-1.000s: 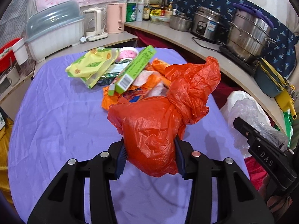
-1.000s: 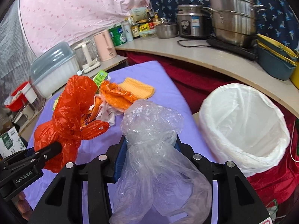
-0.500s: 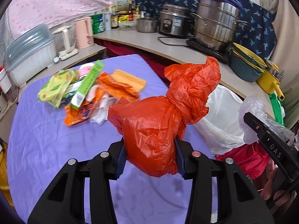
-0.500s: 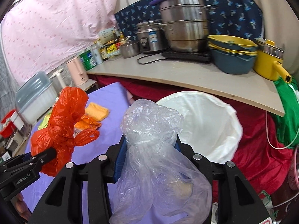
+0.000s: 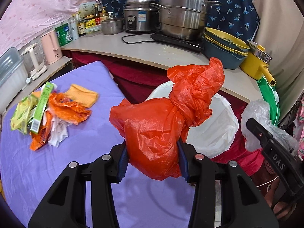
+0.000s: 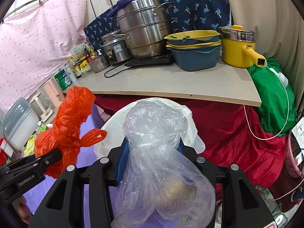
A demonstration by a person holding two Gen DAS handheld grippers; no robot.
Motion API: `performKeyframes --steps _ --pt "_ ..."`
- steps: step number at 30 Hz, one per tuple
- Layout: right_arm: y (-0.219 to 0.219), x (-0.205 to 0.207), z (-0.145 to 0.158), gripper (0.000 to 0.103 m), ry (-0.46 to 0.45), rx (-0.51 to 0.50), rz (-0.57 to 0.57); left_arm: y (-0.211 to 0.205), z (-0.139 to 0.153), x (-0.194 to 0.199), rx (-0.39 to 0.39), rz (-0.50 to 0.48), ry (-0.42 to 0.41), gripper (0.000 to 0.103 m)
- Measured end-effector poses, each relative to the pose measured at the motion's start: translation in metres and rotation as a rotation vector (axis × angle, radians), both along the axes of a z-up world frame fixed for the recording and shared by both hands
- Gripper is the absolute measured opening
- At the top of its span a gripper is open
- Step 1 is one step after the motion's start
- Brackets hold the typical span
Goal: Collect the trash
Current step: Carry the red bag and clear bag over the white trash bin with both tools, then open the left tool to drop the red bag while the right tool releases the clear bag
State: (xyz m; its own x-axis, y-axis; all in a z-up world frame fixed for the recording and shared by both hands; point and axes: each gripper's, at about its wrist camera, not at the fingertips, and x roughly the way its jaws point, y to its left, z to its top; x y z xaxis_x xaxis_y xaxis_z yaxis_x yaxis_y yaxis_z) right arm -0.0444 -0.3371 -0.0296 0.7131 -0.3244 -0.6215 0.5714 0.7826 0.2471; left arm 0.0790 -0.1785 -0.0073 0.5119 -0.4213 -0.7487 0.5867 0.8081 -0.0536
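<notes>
Orange bag (image 5: 157,133) clamped in left gripper (image 5: 152,159), clear bag (image 6: 155,133) in right gripper (image 6: 152,157), both beside white-lined bin (image 5: 218,129).

Orange-red bag (image 5: 161,129), clear bag (image 6: 157,152), white bin liner (image 5: 212,129), purple tablecloth (image 5: 38,167), yellow pot (image 6: 237,51), navy palm-print cloth (image 6: 190,5)

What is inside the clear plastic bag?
Through the clear plastic bag, clamped in the right gripper, a brownish lump shows near the bottom. The crinkled plastic blurs it, so what it is cannot be told.
</notes>
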Motion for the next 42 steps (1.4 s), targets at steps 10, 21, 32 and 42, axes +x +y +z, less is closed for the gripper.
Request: performKeyframes --steps 10,21,32,42 --pt "-0.02 0.008 -0.01 0.044 0.01 0.018 -0.02 -0.049 -0.015 0.015 0.021 -0.025 0.03 0.042" --pt "-0.031 0.031 -0.015 0.045 0.025 0.013 -0.009 -0.064 -0.026 0.032 0.039 0.01 0.051 0.051" --pt "-0.031 0.055 -0.009 0.046 0.02 -0.009 0.02 -0.049 -0.02 0.045 0.016 0.067 0.047 0.058" --pt "-0.022 0.078 -0.002 0.05 0.018 -0.035 0.048 -0.025 -0.015 0.056 -0.004 0.133 0.039 0.064"
